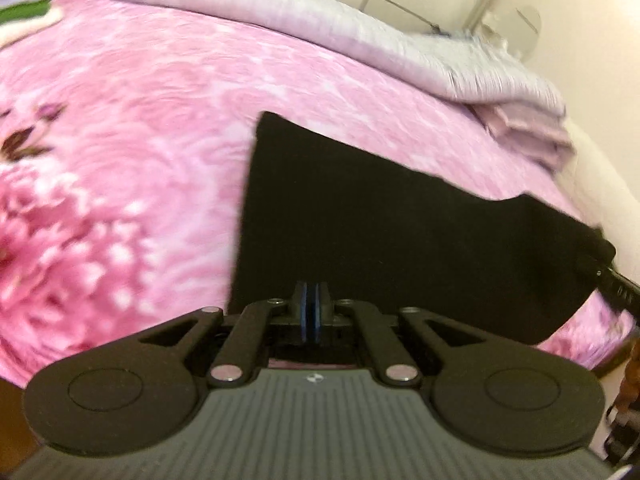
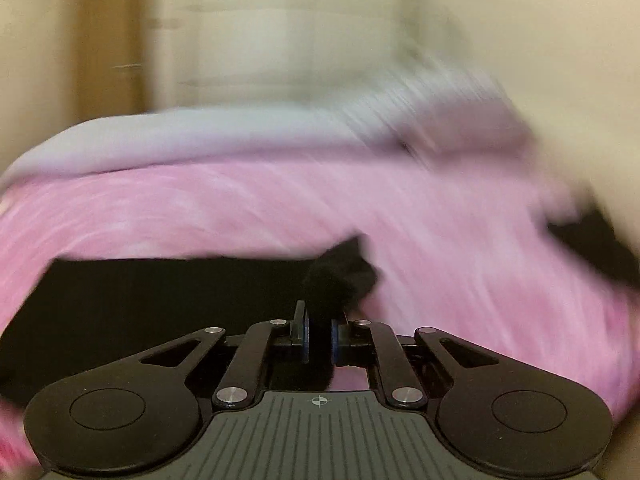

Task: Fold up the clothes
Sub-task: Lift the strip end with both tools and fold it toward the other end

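Observation:
A black garment [image 1: 380,240] lies spread on the pink flowered bedspread [image 1: 140,140]. My left gripper [image 1: 311,312] is shut at the garment's near edge, its pads pressed together on the cloth. In the right wrist view the same black garment [image 2: 160,300] stretches to the left, and my right gripper [image 2: 319,336] is shut on a bunched fold of it that sticks up between the fingers. The other gripper's black body [image 1: 616,284] shows at the garment's right end in the left wrist view. Both views are blurred by motion.
A rolled lilac-grey duvet [image 1: 320,16] lies along the far side of the bed [image 2: 200,140]. A cream wall [image 1: 592,80] stands to the right. A wooden door [image 2: 108,40] and pale wardrobe [image 2: 288,32] are behind the bed.

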Available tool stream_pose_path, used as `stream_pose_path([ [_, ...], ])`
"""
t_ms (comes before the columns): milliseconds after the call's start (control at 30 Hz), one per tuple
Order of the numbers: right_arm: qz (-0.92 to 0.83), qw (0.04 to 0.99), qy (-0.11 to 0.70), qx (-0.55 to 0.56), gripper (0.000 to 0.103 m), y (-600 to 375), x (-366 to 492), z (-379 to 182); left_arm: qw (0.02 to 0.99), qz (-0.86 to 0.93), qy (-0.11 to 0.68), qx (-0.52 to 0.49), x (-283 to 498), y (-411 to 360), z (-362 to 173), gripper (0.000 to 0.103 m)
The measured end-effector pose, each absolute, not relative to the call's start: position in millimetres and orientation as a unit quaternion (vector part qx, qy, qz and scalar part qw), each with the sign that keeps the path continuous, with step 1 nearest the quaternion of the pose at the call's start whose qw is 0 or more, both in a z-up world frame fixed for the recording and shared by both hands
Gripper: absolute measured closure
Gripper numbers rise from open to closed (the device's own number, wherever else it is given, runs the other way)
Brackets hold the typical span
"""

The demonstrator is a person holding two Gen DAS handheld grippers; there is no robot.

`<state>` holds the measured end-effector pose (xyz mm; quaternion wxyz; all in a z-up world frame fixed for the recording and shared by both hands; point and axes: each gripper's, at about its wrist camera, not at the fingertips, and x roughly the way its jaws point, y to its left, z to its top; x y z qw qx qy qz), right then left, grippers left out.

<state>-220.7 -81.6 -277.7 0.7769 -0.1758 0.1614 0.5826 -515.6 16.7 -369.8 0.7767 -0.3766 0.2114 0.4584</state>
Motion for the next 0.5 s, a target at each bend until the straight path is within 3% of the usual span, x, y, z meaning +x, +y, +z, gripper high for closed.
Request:
stream_pose_path([
  [133, 0.671, 0.699, 0.052, -0.242, 0.095, -81, -293, -282, 0.766, 0.459, 0.182, -0.411, -539, 17, -372, 0.103],
  [300, 0.726, 0.599, 0.049, -0.333, 0.089, -73, -338, -324, 0.759, 0.452, 0.159, -0.441, -551, 14, -376, 0.103],
  [367, 0.733, 0.574, 0.034, -0.365, 0.076, -75, -348, -337, 0.759, 0.446, 0.153, -0.449, -552, 14, -376, 0.103],
  [433, 0.74, 0.549, 0.02, -0.387, 0.052, -78, -356, -347, 0.761, 0.434, 0.147, -0.459, -548, 17, -376, 0.103],
  [500, 0.758, 0.543, 0.018, -0.362, 0.049, -86, -352, -340, 0.763, 0.423, 0.141, -0.468, -543, 20, -375, 0.103],
])
